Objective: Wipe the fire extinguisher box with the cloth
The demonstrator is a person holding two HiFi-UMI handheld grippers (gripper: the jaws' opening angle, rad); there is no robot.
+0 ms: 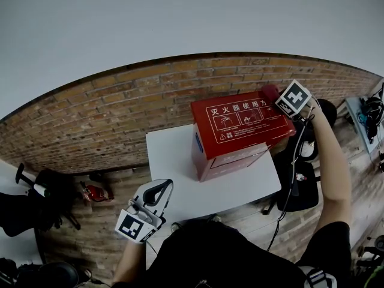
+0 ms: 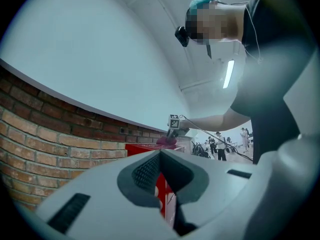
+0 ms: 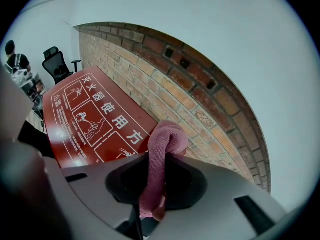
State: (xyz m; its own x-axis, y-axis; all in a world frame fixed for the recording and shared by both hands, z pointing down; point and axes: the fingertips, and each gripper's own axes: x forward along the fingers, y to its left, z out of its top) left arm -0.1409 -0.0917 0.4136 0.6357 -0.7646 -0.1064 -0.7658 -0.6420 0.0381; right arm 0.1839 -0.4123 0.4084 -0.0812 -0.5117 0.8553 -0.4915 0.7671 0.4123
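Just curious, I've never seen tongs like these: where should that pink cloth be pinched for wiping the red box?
Probably just as the right tongs hold it now. They are shut across the bunched middle of the cloth, so a soft rolled fold sticks out past the tips. Coming in over the top of the red box, that fold meets the lid before the hard tongs do.

A white table (image 1: pixel 174 161) beside the brick wall (image 1: pixel 120 113) carries the red fire extinguisher box (image 1: pixel 237 131).
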